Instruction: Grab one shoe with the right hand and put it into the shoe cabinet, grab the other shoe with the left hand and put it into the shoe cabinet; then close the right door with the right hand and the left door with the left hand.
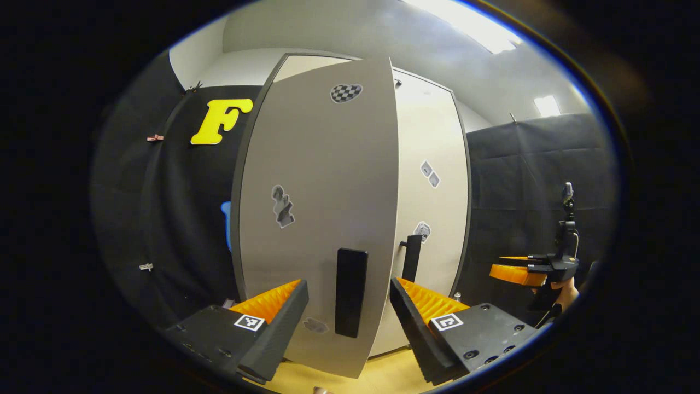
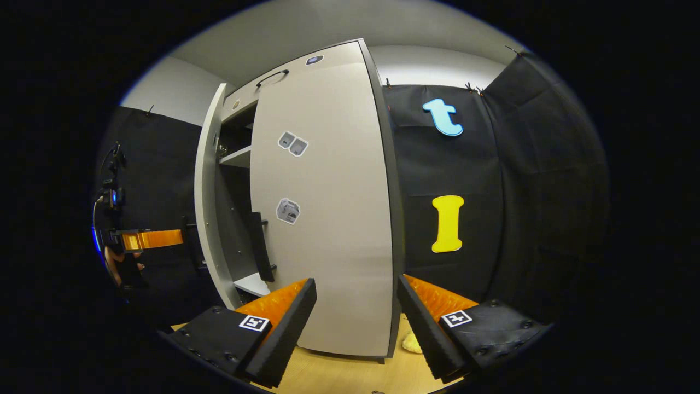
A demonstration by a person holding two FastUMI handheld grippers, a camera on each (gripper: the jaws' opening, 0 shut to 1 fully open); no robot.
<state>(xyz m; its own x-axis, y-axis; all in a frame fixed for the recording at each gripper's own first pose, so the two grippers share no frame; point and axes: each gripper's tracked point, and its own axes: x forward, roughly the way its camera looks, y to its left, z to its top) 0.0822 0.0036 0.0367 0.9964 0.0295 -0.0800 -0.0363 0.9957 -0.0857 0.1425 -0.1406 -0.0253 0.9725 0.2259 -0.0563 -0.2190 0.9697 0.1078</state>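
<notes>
Standing ajar, the left door (image 1: 317, 219) with its dark handle (image 1: 350, 291) directly ahead of the left gripper (image 1: 349, 317), blocking the straight way in. Lying flush shut behind it, the right door (image 2: 328, 208), walling off that side. Remaining open between the two doors, a gap (image 2: 235, 219) onto the shelves (image 2: 236, 157), possibly too narrow for passing.

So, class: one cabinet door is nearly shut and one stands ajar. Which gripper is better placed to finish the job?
Left. The left gripper, jaws open, faces the ajar grey left door with its black handle between them.
</notes>
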